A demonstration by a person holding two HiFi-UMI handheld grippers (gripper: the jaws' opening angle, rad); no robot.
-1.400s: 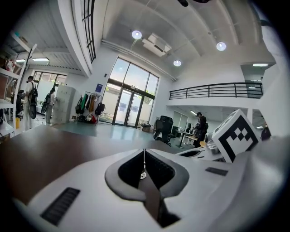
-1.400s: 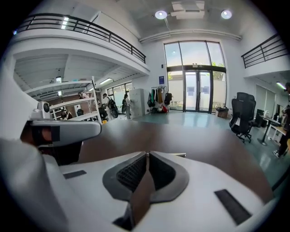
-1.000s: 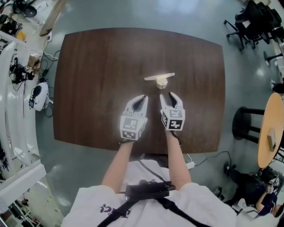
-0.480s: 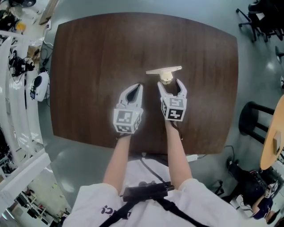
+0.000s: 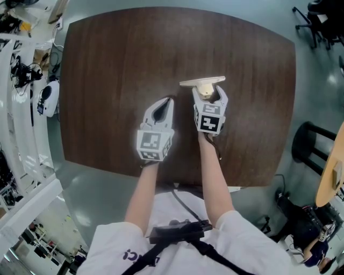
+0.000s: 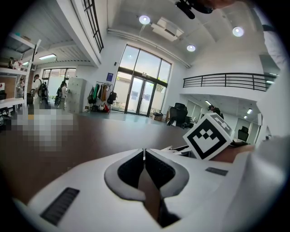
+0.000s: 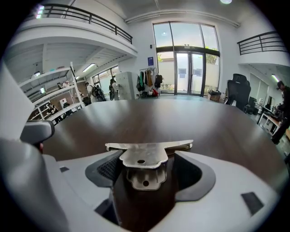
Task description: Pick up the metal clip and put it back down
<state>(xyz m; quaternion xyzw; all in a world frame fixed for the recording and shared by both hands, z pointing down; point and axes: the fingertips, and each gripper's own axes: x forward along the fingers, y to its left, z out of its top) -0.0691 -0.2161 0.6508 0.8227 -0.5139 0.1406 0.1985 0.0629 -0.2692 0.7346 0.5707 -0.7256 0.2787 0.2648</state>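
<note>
The metal clip (image 5: 202,82) lies on the dark brown table (image 5: 118,59), its flat wide bar pointing away from me and its handles toward me. My right gripper (image 5: 209,94) stands open with the clip's handles between its jaws. In the right gripper view the clip (image 7: 149,146) fills the middle, and the pads (image 7: 108,168) sit just off both sides of the handles. My left gripper (image 5: 164,102) rests beside it to the left, shut and empty; its jaws meet in a thin line in the left gripper view (image 6: 144,153).
A black stool (image 5: 309,145) and a round wooden tabletop (image 5: 329,166) stand to the right of the table. Office chairs (image 5: 322,16) are at the far right. White shelving with cables and gear (image 5: 24,96) runs along the left.
My right gripper has moved forward to the clip and its jaws have spread wide around the handles. The left gripper has stayed shut in about the same place.
</note>
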